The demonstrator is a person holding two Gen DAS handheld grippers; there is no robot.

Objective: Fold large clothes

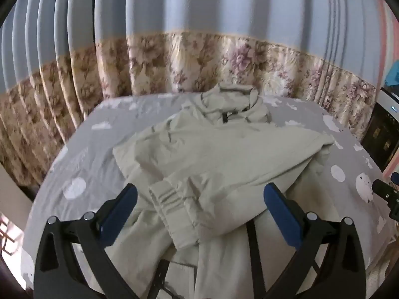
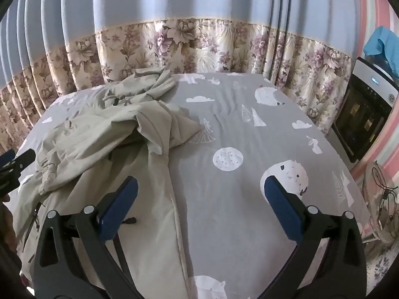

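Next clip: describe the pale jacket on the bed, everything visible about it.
The jacket is pale beige-green, thin and crinkly like a light windbreaker. It lies spread but rumpled on the grey printed bedsheet, hood bunched at the far end near the curtain. One sleeve is folded across the body, its elastic gathered cuff nearest the left camera. A dark zipper runs along the near front edge. Neither gripper touches it.

A pale green jacket was seen crumpled on the left of a grey patterned bedsheet. The right gripper was held wide apart above the sheet, empty.
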